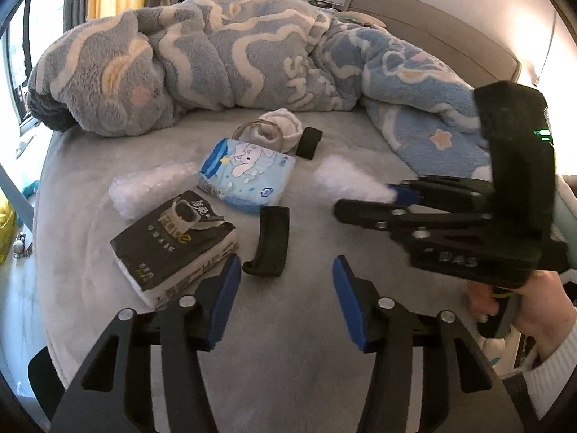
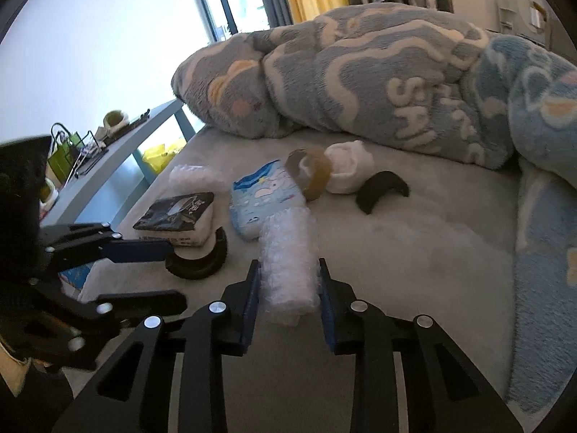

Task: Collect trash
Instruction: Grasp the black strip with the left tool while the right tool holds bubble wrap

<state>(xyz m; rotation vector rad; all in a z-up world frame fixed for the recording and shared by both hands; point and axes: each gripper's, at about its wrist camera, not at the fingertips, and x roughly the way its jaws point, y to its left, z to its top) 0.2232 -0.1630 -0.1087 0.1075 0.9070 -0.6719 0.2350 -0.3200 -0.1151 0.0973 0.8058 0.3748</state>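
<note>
My right gripper [image 2: 288, 270] is shut on a roll of white bubble wrap [image 2: 288, 270] and holds it above the grey bed; in the left wrist view the wrap is a blurred white shape [image 1: 346, 176] at the right gripper's [image 1: 393, 195] tips. My left gripper [image 1: 286, 270] is open and empty over the sheet, near a curved black plastic piece [image 1: 268, 240]. A second bubble wrap piece [image 1: 144, 187] lies left, beside a black tissue pack [image 1: 173, 241] and a blue cartoon tissue pack [image 1: 249, 173]. A tape roll [image 2: 310, 171], white socks [image 2: 349, 169] and another black piece [image 2: 382, 189] lie behind.
A bunched blue-grey fleece blanket [image 1: 223, 57] fills the far side of the bed [image 1: 306, 361] and runs down its right side. A blue shelf [image 2: 119, 155] with clutter stands left of the bed under the window. A grey headboard [image 1: 440, 32] is at the far right.
</note>
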